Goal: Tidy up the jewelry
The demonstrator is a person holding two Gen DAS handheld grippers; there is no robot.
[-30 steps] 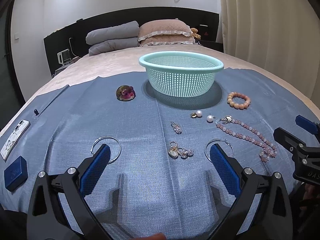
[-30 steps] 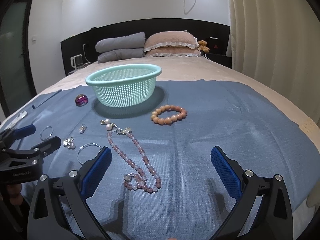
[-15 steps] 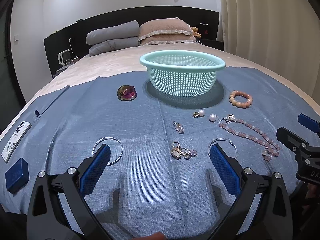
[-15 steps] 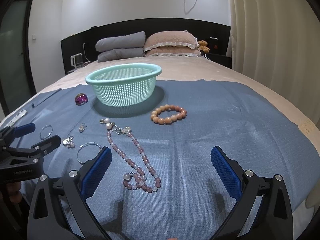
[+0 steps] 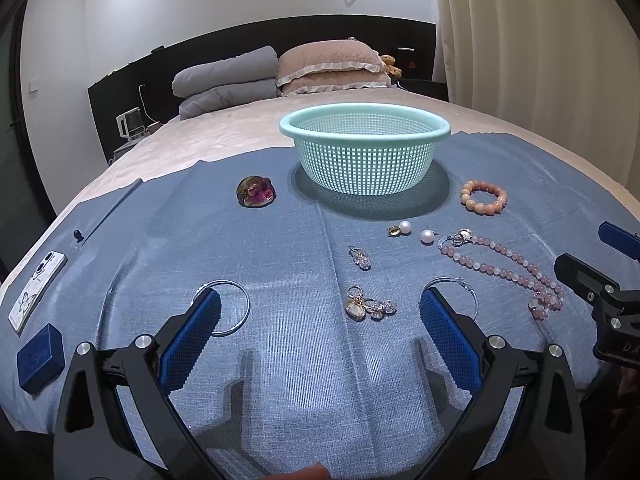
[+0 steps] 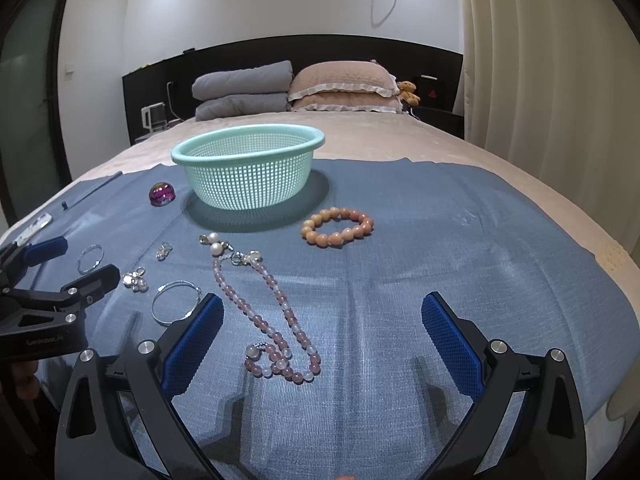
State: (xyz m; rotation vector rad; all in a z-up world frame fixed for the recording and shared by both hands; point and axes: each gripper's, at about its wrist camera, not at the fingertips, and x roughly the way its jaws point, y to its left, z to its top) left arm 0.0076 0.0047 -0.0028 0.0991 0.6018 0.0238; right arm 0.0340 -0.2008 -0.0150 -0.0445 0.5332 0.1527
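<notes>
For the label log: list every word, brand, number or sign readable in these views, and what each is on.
"GenRobot.AI": on the left gripper body, right wrist view.
"DA", cut off by the frame: on the right gripper body, left wrist view.
Small blue box: embossed mark, too blurred to read.
Red triangle sign by the headboard: no legible text.

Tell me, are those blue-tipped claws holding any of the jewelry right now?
No. The left gripper and right gripper are both open and hold nothing; the pink bead necklace and silver hoop lie loose on the blue cloth.
</notes>
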